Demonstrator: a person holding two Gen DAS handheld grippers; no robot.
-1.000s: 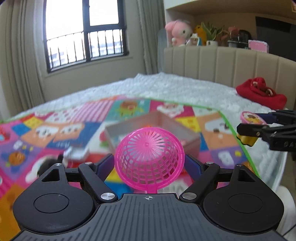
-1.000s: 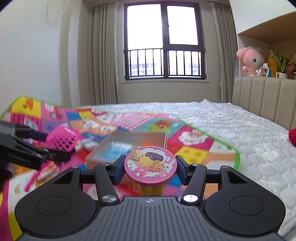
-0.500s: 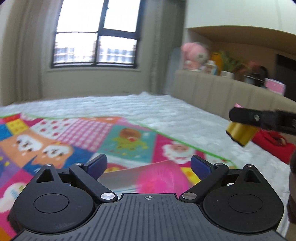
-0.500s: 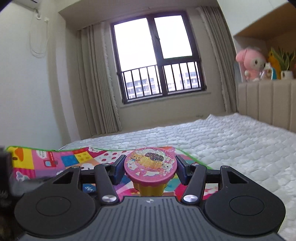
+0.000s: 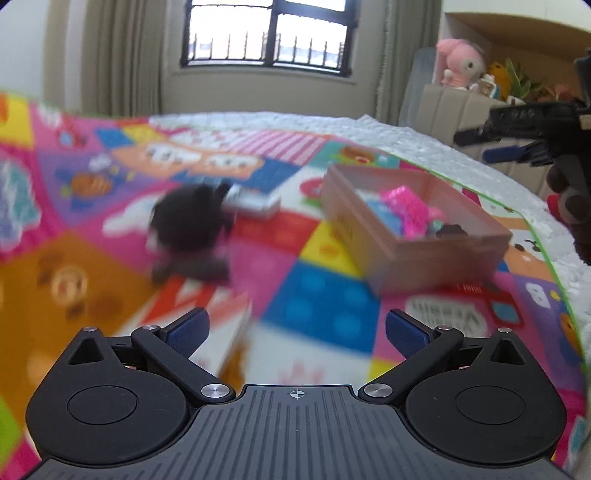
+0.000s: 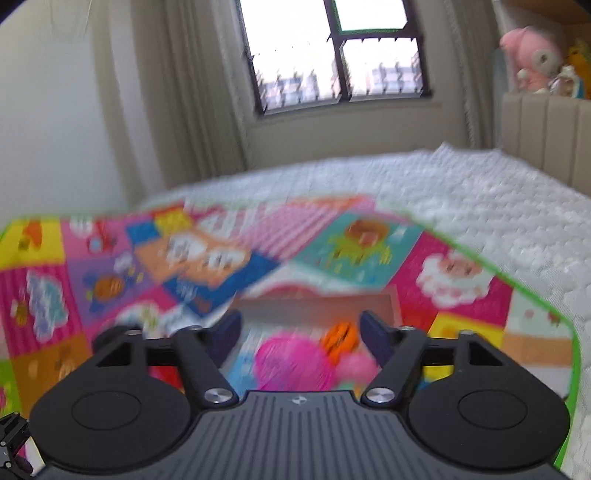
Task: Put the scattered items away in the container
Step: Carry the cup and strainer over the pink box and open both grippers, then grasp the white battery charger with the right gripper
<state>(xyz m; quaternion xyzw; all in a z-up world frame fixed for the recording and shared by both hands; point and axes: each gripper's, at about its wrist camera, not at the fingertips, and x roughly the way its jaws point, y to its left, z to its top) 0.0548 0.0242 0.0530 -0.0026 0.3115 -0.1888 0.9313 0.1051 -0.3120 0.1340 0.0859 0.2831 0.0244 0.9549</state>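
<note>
Right gripper jaws apart, nothing between them. Below: cardboard box on colourful play mat, holding blurred pink basket and orange toy. White bedspread beyond.

Daylight floods a barred window at twelve o'clock, beige curtains beside it; white quilted bed below, padded headboard at two o'clock
</note>
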